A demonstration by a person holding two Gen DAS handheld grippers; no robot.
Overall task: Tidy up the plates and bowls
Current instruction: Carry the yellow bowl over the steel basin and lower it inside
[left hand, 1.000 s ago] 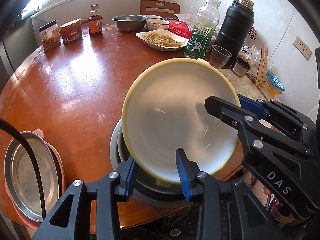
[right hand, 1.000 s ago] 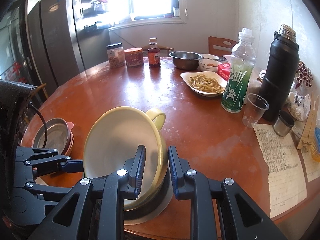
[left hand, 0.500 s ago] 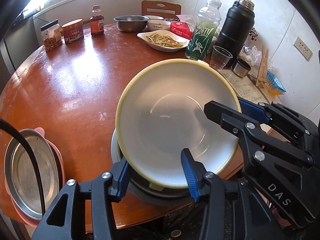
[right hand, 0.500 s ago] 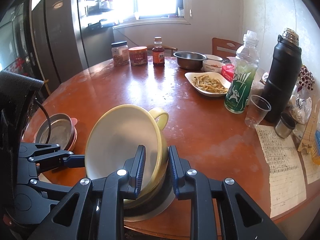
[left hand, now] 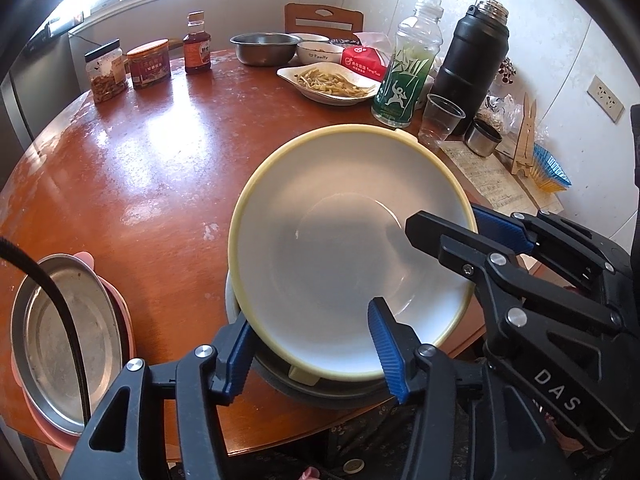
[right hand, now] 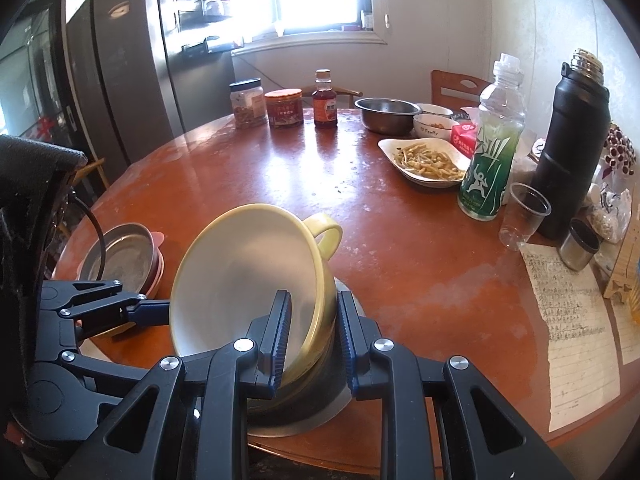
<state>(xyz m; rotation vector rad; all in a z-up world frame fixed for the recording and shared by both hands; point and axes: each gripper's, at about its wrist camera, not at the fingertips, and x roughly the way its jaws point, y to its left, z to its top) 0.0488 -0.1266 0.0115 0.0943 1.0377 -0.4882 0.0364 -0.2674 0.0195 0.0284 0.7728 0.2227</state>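
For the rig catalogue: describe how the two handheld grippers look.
Both are black plastic frames with triangular cut-outs, silver screw heads and ribbed blue finger pads. The right gripper carries white letters "DAS" on its side. A black cable curves past the left gripper. No sleeve or hand shows.

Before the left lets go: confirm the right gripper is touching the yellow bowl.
Touching. The right wrist view shows the right gripper pinching the yellow bowl rim between its pads.

The yellow-rimmed white bowl [left hand: 344,240] is sitting tilted inside the steel bowl [right hand: 316,404] at the near bench edge; steel plate [left hand: 60,344] is lying on a pink plate [left hand: 120,320] nearby.
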